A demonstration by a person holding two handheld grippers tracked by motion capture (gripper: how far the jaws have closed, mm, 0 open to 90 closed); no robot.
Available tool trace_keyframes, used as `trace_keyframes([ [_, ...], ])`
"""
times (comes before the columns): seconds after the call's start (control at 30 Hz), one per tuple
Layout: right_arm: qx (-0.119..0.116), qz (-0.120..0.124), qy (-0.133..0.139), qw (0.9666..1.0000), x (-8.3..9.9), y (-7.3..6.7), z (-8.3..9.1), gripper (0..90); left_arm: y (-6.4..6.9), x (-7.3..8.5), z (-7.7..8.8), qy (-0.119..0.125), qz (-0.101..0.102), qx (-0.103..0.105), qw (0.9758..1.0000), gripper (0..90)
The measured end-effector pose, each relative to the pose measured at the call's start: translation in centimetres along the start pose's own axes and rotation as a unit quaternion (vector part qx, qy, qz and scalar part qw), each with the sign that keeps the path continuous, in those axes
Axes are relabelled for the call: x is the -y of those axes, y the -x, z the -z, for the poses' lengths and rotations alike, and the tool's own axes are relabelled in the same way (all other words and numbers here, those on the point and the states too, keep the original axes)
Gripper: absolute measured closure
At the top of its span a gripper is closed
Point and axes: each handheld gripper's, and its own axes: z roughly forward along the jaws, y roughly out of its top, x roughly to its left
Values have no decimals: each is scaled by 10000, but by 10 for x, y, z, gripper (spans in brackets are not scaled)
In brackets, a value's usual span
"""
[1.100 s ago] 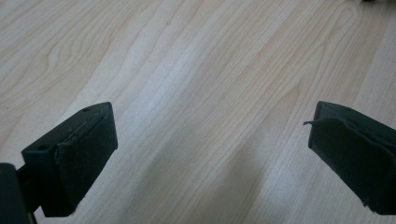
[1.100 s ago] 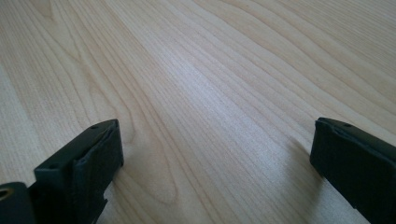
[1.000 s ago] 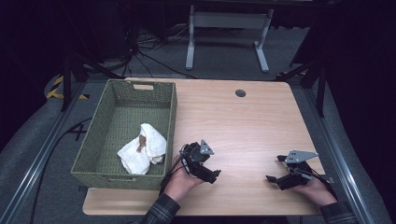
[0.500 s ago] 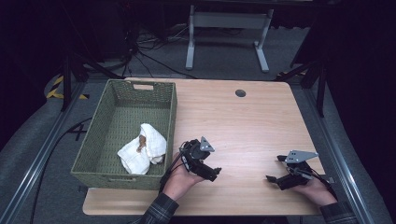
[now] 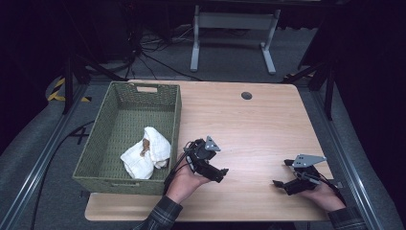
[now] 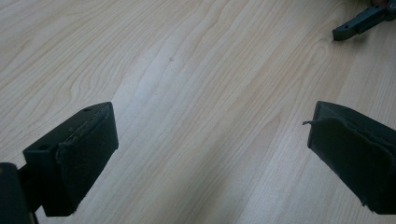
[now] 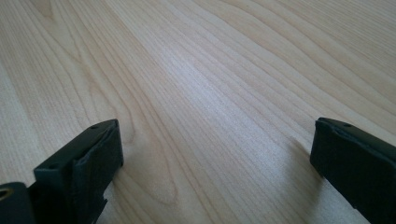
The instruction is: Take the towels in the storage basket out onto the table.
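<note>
My left gripper (image 5: 218, 169) is held low over the wooden table (image 5: 249, 124), just right of the basket's near corner, jaws pointing right. In the left gripper view the left gripper (image 6: 210, 154) stands open over bare wood, and a jaw of the other gripper (image 6: 359, 23) shows at the top right. My right gripper (image 5: 281, 173) rests near the table's front right, pointing left. Seen in its own view, the right gripper (image 7: 212, 158) is open with nothing between its pads.
A green woven basket (image 5: 95, 160) stands on the table's left part. A crumpled white cloth (image 5: 146, 153) with a small brown thing (image 5: 144, 145) on it lies inside. A dark round grommet (image 5: 246, 95) sits near the far edge. Metal stand legs (image 5: 230, 28) rise beyond the table.
The left gripper has shifted and turned slightly, its jaws now a bit farther right. The right gripper has stayed where it was.
</note>
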Motion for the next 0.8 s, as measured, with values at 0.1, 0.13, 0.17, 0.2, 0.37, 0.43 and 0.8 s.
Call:
trace_keyframes([
  [0.1,8,9,4,10000,0,0,0,29,-1,-1,2,50,47,64,10000,22],
  [0.13,4,5,3,10000,0,0,0,28,-1,-1,2,58,2,66,10000,22],
  [0.17,3,2,1,10000,0,0,0,29,-1,-2,3,28,28,85,10000,22],
  [0.2,7,7,4,10000,0,0,0,29,-1,-2,3,20,14,78,10000,22],
  [0.37,7,7,4,10000,0,0,0,28,-2,-7,6,8,-18,87,10000,22],
  [0.43,7,7,3,10000,0,0,0,29,-2,-8,7,37,-37,100,9999,22],
  [0.8,2,3,1,10000,0,0,0,28,-8,-19,21,159,-94,239,9995,23],
])
